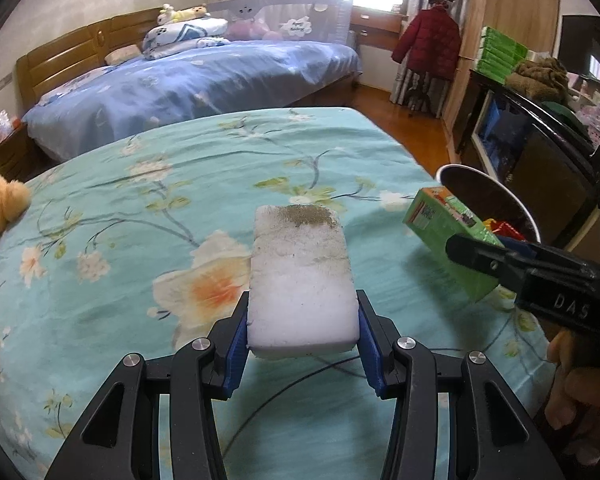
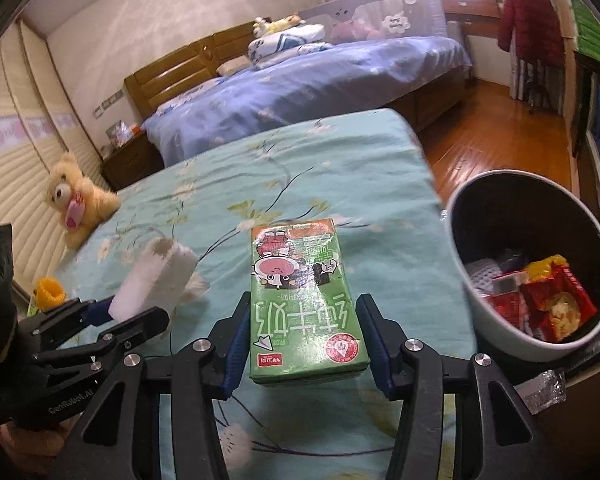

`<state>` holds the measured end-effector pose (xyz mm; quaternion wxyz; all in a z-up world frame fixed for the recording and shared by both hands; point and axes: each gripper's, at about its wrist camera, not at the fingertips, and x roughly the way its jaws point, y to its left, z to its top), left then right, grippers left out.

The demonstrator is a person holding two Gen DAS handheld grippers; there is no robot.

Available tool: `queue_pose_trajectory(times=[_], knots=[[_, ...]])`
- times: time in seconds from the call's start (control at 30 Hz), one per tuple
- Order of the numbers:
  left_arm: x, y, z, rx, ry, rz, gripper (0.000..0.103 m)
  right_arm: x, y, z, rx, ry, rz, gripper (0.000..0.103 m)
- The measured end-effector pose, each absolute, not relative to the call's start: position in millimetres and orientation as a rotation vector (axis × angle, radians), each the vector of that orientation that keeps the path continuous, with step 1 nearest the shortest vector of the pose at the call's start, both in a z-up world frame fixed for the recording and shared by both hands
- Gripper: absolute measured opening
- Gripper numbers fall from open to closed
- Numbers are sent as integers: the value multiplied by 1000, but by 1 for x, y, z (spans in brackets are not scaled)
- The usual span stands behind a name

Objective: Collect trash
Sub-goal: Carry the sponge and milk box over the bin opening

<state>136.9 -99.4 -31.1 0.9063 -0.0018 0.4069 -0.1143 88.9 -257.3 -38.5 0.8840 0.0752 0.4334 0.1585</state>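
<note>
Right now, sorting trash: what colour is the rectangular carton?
Green cardboard milk carton, with a cartoon print; clearest in the right wrist view.

Open bedspread (image 2: 340,168) ahead; bin (image 2: 528,264) close right, teddy bear (image 2: 76,200) far left.

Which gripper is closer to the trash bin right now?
Right. The right gripper, holding the green milk carton, sits just beside the trash bin. The left gripper, holding the white sponge block, is farther off across the bed.
</note>
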Motion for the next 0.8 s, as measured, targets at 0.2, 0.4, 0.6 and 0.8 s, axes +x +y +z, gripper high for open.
queue_pose_trajectory(times=[0.2, 0.4, 0.6, 0.8], knots=[[137, -119, -27, 18, 837, -283, 46, 84, -279, -34, 203, 890, 302, 51], [138, -134, -25, 41, 838, -308, 46, 84, -287, -33, 217, 889, 293, 51], [141, -145, -21, 47, 836, -319, 46, 83, -295, -30, 224, 881, 287, 51], [144, -157, -19, 62, 835, -337, 46, 81, -304, -29, 236, 873, 265, 51]])
